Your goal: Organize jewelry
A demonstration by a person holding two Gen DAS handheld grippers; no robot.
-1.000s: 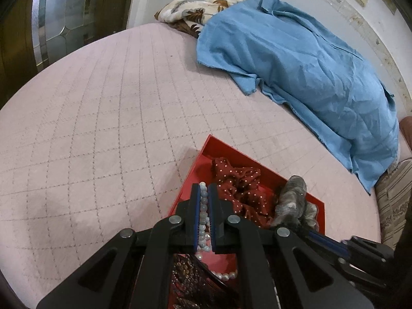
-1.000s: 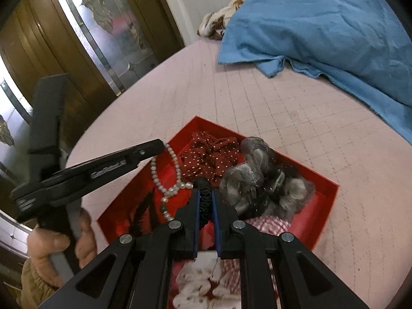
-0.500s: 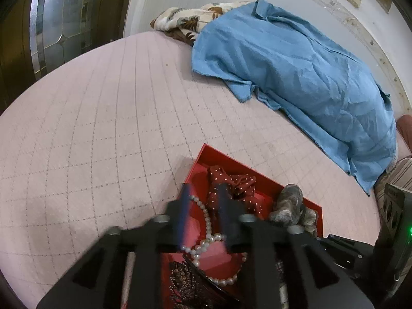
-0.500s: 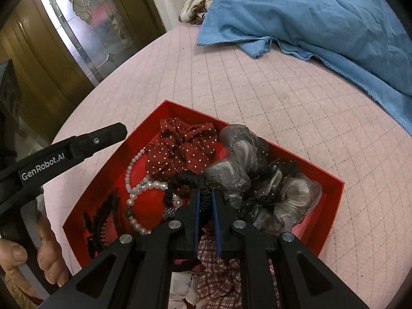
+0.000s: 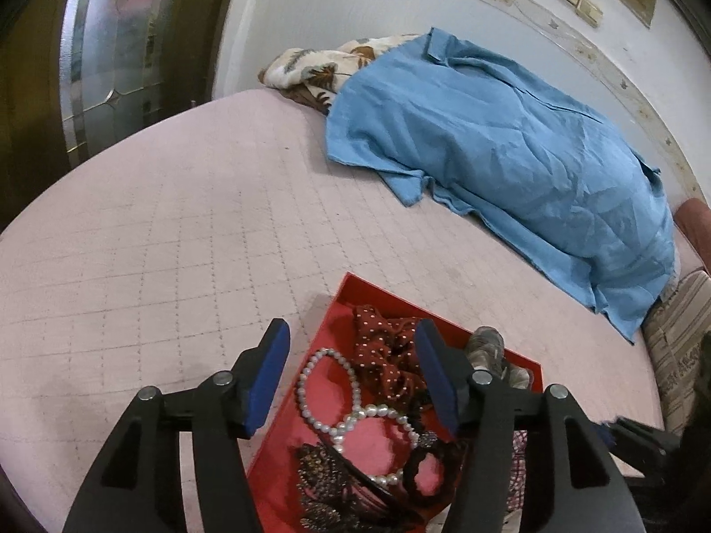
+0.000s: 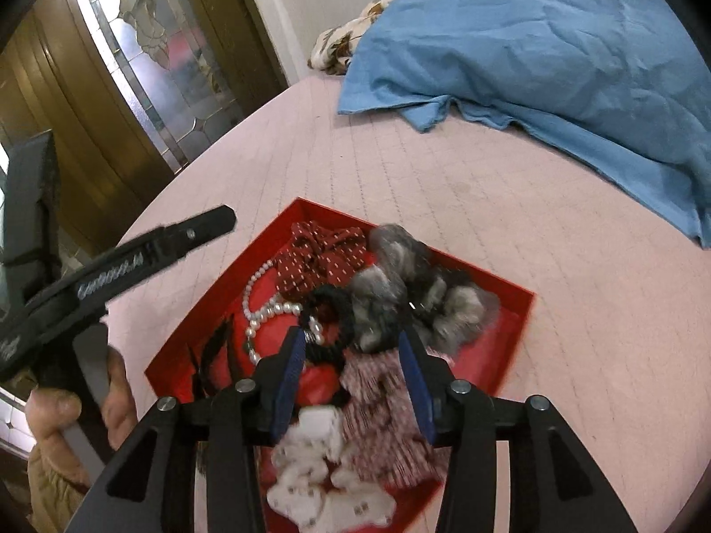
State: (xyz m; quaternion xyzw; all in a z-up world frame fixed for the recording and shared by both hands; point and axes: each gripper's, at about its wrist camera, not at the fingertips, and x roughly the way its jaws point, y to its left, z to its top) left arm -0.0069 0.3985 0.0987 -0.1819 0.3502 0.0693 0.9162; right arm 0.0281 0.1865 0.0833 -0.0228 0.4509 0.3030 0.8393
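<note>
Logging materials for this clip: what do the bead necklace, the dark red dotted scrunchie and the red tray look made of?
Bead necklace: pearl-like beads, glossy white with highlights; real or imitation unclear. Dark red dotted scrunchie: matte woven fabric, gathered into folds. Red tray: probably card or plastic, judging by its thin straight walls and smooth, faintly shiny floor.

both wrist views look down, sharing the red tray [image 5: 402, 300].
</note>
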